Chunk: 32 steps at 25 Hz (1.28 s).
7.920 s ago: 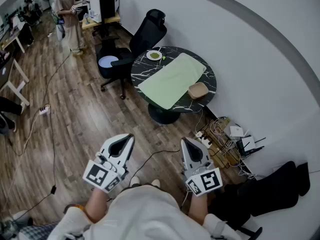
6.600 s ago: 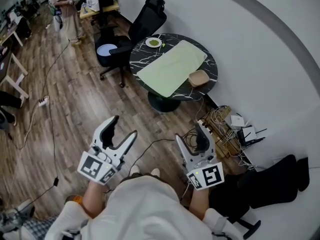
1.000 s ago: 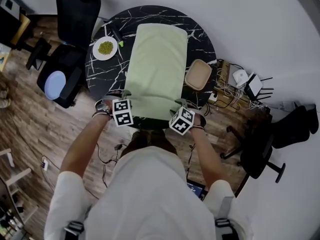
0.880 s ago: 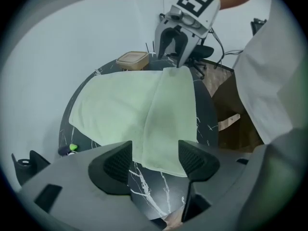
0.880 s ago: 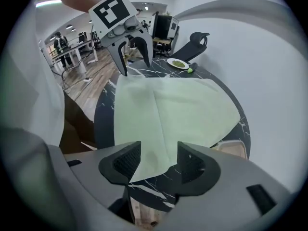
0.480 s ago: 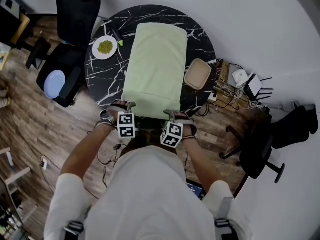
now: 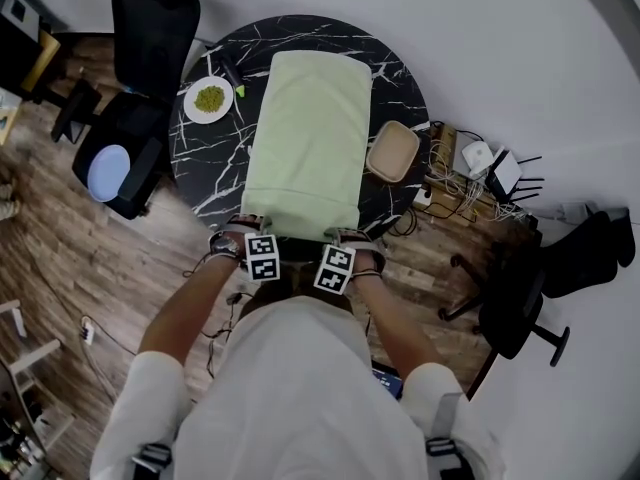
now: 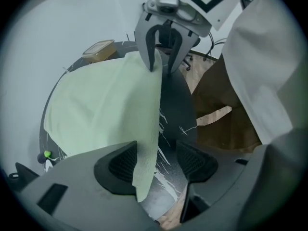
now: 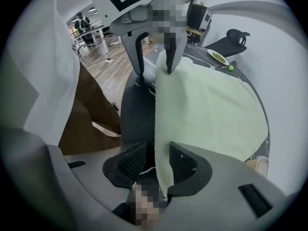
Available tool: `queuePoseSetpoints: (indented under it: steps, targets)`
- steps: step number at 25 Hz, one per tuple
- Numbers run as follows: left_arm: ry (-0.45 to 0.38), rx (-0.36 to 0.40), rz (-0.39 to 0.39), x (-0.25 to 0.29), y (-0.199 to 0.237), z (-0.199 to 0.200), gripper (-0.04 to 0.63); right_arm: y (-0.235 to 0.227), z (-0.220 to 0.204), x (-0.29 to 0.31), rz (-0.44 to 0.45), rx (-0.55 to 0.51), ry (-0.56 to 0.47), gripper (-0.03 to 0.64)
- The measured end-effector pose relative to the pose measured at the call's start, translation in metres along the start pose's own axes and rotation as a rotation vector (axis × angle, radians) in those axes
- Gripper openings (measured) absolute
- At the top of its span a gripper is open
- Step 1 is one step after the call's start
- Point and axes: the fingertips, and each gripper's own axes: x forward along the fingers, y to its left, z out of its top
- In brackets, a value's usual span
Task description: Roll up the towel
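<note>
A pale green towel (image 7: 305,138) lies flat along the round black marble table (image 7: 205,168). Its near hem hangs over the table's near rim. My left gripper (image 7: 256,238) and right gripper (image 7: 342,242) point down at that hem, side by side. In the left gripper view the hem (image 8: 147,158) hangs between the left gripper (image 8: 156,162) jaws, against one pad (image 8: 118,165), with a gap to the other. In the right gripper view the hem (image 9: 162,162) stands between the right gripper (image 9: 158,163) jaws and touches one pad (image 9: 185,165) only. Both pairs of jaws have just been closing.
A white plate of green food (image 7: 209,98) and a dark pen (image 7: 230,71) lie left of the towel. A light wooden bowl (image 7: 392,152) sits to its right. A black office chair (image 7: 152,28) stands at the left. Cables and a router (image 7: 480,163) lie on the floor at right.
I have walked up to the table. Over the last second both grippers drew back from over the towel's near end to its hem, sank, and came closer together.
</note>
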Motion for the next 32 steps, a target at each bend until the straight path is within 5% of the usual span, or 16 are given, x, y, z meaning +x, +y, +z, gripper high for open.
queuePoseSetpoints:
  steps: [3, 6, 14, 24, 32]
  targets:
    - [0.006, 0.009, 0.025, 0.002, 0.004, 0.000, 0.142, 0.000, 0.000, 0.001, -0.005, -0.013, 0.014, 0.115]
    - [0.009, 0.021, 0.046, 0.001, 0.008, 0.001, 0.018, -0.004, -0.002, -0.001, -0.029, -0.009, 0.024, 0.011]
    - [-0.007, 0.055, 0.035, -0.011, -0.003, 0.002, 0.014, 0.006, -0.003, -0.014, 0.004, -0.038, 0.014, 0.007]
    - [-0.080, 0.080, -0.199, -0.040, -0.107, 0.001, 0.014, 0.104, -0.004, -0.049, 0.239, -0.026, -0.012, 0.007]
    - [-0.106, 0.045, -0.159, -0.060, -0.084, 0.007, 0.014, 0.065, 0.002, -0.075, 0.208, 0.045, -0.063, 0.008]
